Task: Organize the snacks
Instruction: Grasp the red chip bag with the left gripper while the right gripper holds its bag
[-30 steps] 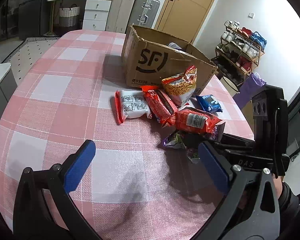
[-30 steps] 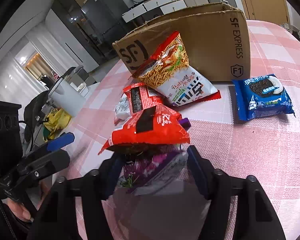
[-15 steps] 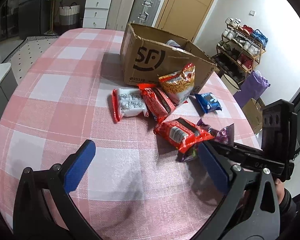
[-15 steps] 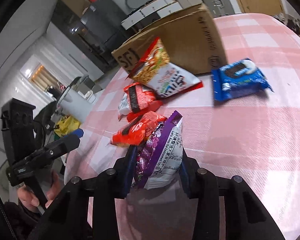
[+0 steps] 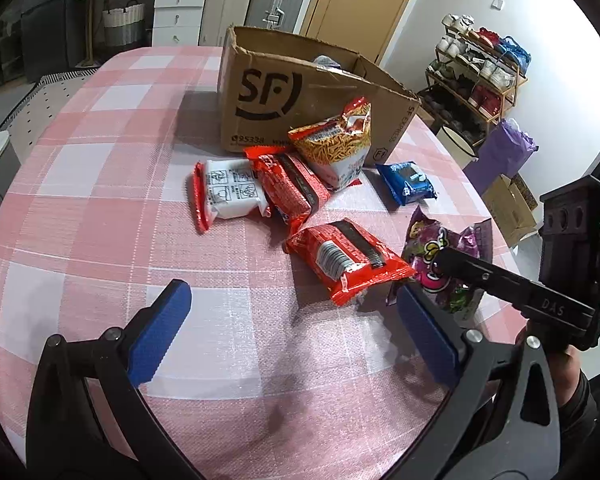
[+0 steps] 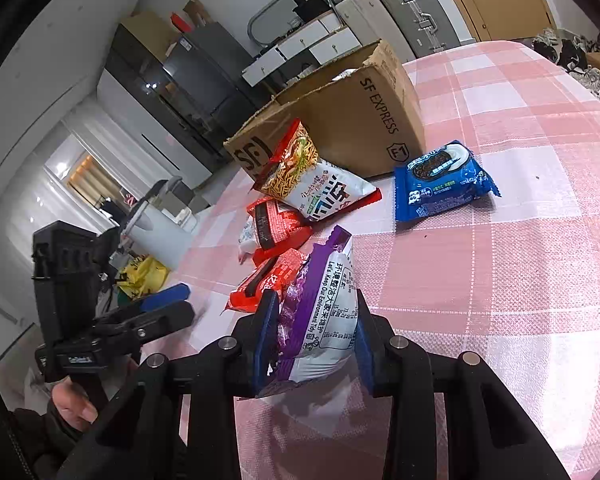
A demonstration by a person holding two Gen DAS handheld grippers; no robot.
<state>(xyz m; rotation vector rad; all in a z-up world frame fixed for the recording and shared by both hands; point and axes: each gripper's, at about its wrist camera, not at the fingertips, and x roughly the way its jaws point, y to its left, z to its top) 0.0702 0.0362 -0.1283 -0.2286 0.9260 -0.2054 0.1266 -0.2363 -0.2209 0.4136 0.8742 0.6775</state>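
Right wrist view, right gripper [image 6: 314,338] jaws clamped on purple snack bag [image 6: 326,312], left gripper [image 5: 288,334] jaws apart

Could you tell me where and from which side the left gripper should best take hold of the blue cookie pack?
The blue cookie pack lies flat and alone on the table, right of the noodle bag. I would come from above with the open left gripper and pinch across its narrow width at mid-body; the crimped ends look too thin to hold.
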